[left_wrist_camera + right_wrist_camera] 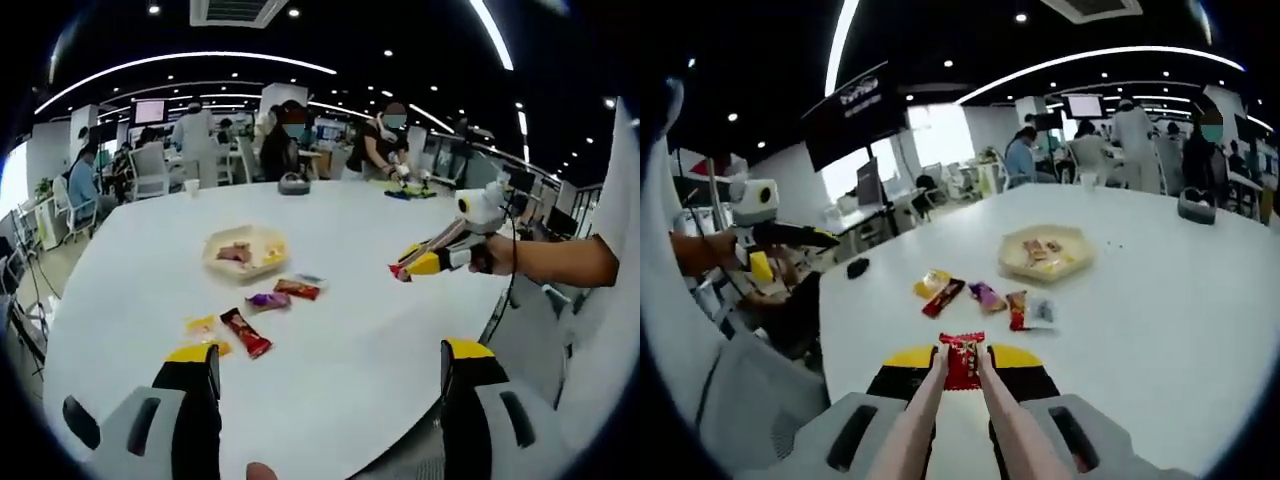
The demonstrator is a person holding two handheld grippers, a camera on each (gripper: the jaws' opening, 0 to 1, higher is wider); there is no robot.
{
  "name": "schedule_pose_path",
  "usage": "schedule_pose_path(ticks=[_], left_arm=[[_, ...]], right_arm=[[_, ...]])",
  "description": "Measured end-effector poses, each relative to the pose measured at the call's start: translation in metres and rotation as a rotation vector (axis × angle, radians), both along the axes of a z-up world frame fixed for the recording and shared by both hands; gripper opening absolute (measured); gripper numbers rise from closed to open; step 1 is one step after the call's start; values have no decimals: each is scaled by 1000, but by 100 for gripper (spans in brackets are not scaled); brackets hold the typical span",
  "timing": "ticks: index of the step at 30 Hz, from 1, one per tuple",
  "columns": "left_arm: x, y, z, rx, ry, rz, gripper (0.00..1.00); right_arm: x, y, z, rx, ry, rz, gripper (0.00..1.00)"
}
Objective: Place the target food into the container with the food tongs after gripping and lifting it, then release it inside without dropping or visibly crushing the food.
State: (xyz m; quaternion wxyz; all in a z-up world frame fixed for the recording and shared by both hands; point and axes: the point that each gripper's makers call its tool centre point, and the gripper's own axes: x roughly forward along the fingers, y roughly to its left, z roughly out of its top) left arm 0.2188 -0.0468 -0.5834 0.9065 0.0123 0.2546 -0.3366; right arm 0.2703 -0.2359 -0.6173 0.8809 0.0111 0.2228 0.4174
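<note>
A pale yellow hexagonal container (pixel 262 262) (pixel 1070 262) sits on the white table with a few snacks inside. Several wrapped snacks lie in front of it: a dark red one (pixel 245 333) (pixel 943 297), a yellow one (pixel 203 325) (pixel 932 282), a purple one (pixel 268 299) (pixel 987 296) and an orange-red one (pixel 297 289) (pixel 1017 310). My right gripper (pixel 962 360) (pixel 428 262) is shut on pink food tongs (pixel 925 410), whose tips pinch a red snack packet (pixel 962 360) (pixel 398 270) above the table, short of the container. My left gripper (pixel 330 365) (pixel 770 235) is open and holds nothing.
A white table (pixel 380 330) (pixel 1160 330) has its curved edge near me. A black object (pixel 292 184) (pixel 1197 205) stands at the far side, and a small dark item (pixel 857 267) lies near the left edge. People sit and stand at desks behind. A white cup (pixel 191 186) stands far left.
</note>
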Motion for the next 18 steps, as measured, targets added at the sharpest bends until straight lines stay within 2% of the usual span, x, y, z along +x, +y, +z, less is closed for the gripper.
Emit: schedule_pose_path(ticks=[4,10,16,18], left_arm=[[3,12,4,2,-12,-22,91],[10,34,5,-3,-18,-27,91],[16,57,4,12,-21,-8,92],[20,65,5,23,-25,6,92]], right_arm=[[2,6,4,10,2,-37,18],[27,22,16,3,-27,-71,18],[89,46,29,-23,-76,-72,18],[103,53,30,-13,-86,-66,18]])
